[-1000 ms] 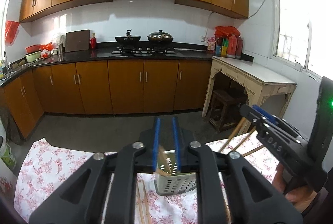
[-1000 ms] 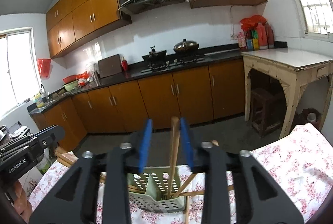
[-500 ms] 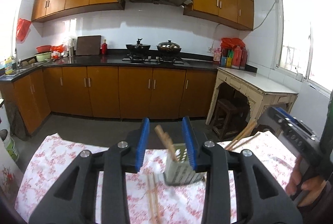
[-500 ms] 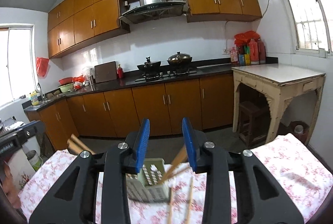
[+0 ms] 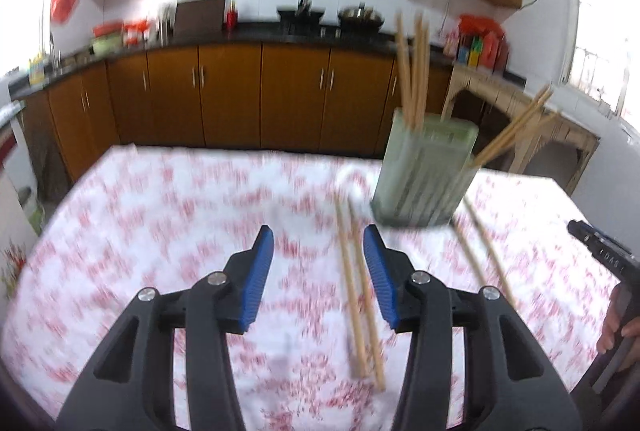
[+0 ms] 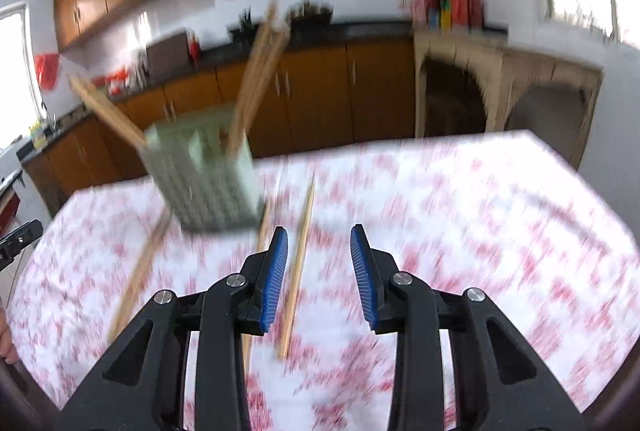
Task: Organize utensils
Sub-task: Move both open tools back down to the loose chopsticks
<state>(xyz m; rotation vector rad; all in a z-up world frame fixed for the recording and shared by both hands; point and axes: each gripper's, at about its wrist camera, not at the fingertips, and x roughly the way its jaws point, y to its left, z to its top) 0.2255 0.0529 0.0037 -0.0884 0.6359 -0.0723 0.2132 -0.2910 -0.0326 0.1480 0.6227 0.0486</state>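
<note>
A pale green perforated utensil holder (image 5: 424,175) stands on the floral tablecloth with several wooden chopsticks (image 5: 414,71) sticking up out of it. It also shows in the right wrist view (image 6: 204,179). Two loose chopsticks (image 5: 360,295) lie on the cloth between the holder and my left gripper (image 5: 318,271), which is open and empty above the cloth. More loose chopsticks (image 5: 480,255) lie to the right. My right gripper (image 6: 318,273) is open and empty; one chopstick (image 6: 298,271) lies just under its left finger, another (image 6: 140,271) lies further left. Both views are motion-blurred.
The table with the floral cloth (image 5: 160,231) fills the foreground. Beyond its far edge are brown kitchen cabinets (image 5: 240,91) and a pale side table (image 6: 500,87) at the right. The other gripper's tip shows at the right edge of the left wrist view (image 5: 600,251).
Both grippers have opened, let go of the chopsticks they held over the holder, and pulled back and tilted down towards the table. The holder now stands further off with chopsticks in it.
</note>
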